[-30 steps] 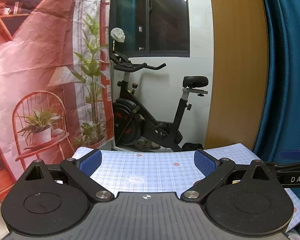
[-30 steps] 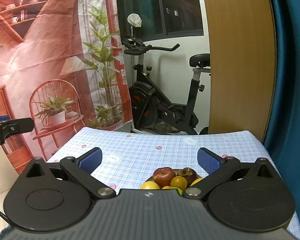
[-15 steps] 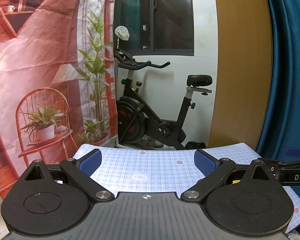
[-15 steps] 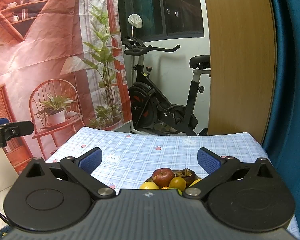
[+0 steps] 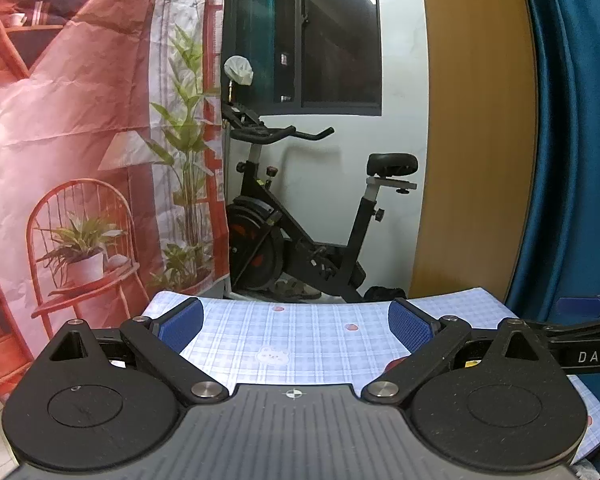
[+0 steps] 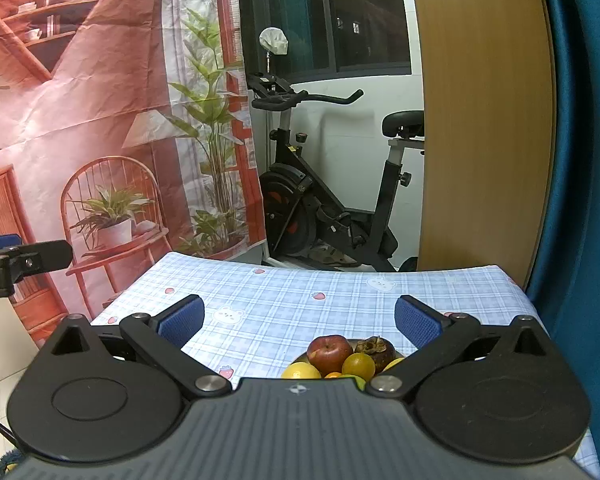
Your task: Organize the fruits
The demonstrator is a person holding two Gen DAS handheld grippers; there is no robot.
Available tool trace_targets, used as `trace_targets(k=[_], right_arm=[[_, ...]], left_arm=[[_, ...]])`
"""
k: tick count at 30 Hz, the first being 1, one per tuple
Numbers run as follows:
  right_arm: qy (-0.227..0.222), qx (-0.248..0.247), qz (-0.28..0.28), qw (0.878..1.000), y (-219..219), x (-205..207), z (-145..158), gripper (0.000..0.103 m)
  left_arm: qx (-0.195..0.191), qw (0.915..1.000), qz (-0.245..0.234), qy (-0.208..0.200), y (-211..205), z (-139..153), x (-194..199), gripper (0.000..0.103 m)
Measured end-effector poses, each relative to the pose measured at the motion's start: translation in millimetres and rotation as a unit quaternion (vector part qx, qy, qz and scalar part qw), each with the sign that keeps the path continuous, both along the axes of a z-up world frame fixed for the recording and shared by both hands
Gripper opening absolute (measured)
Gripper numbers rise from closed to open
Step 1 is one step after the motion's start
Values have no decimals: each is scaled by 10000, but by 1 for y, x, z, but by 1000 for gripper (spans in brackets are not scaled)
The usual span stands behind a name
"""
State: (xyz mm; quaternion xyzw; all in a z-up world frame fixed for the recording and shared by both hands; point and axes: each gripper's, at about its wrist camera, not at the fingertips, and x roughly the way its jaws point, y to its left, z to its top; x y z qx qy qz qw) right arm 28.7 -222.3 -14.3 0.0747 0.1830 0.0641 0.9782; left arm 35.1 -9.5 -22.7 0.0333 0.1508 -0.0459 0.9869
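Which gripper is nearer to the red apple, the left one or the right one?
Right. The right gripper is open just behind the red apple. The left gripper is off to the side over bare tablecloth.

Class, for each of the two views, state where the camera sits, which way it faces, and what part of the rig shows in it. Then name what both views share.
Left wrist: sits on the left gripper, faces forward over the tablecloth toward the exercise bike; both its open fingers show, and the right gripper enters at right.
Right wrist: sits on the right gripper, faces the same way, above the fruit plate; its open fingers show, and the left gripper enters at left.
Shared: tablecloth, bike, printed backdrop, blue curtain.
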Motion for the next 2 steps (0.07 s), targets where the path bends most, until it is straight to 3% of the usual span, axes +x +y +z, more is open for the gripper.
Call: trace_targets(k=[2], right_arm=[[1, -3, -2, 10000, -1, 0, 0, 103]], left_arm=[[2, 10000, 1, 7, 1, -1, 0, 101]])
